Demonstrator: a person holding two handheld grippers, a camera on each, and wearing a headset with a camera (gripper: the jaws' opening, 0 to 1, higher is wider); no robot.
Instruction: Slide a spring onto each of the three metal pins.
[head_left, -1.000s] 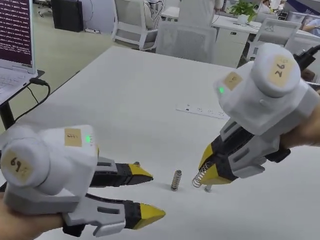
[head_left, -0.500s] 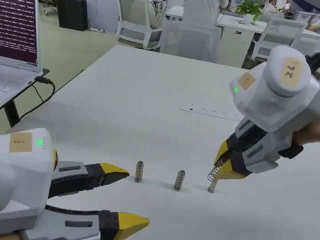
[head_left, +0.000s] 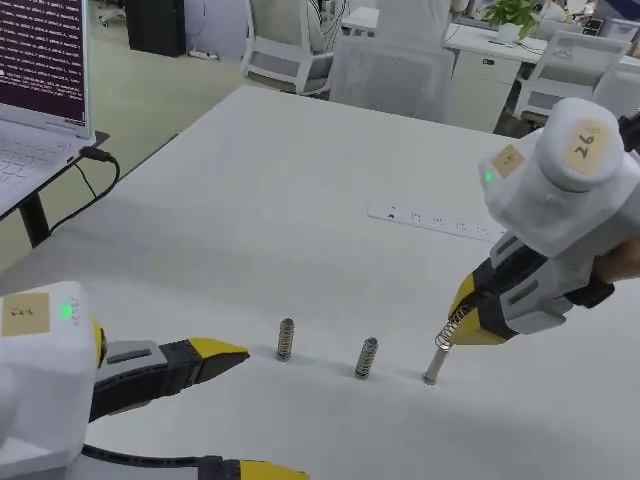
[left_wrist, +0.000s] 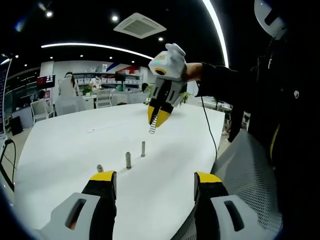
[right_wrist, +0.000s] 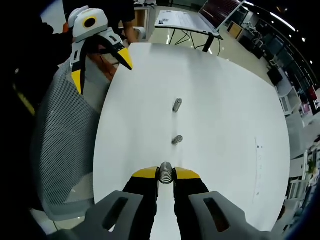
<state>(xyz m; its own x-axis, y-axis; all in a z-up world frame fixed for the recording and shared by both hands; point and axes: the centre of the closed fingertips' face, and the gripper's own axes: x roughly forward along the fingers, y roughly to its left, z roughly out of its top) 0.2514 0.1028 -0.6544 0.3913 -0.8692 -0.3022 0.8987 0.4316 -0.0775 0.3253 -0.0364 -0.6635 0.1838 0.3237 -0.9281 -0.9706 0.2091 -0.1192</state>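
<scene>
Three metal pins stand in a row on the white table. The left pin and the middle pin each wear a spring. The right pin is bare. My right gripper is shut on a spring, which hangs tilted with its lower end at the bare pin's top. The right gripper view looks down the held spring between shut jaws, past the two sprung pins. My left gripper is open and empty, left of the row. From its own view the bare pin stands under the spring.
A white power strip lies on the table beyond the pins. A laptop with a cable sits on a stand off the table's left edge. Office chairs and desks stand behind. A mesh chair is at the near edge.
The right gripper has brought the spring from beside the bare pin up to its top. The left gripper has drawn back from the pins, and the left sprung pin now shows.
</scene>
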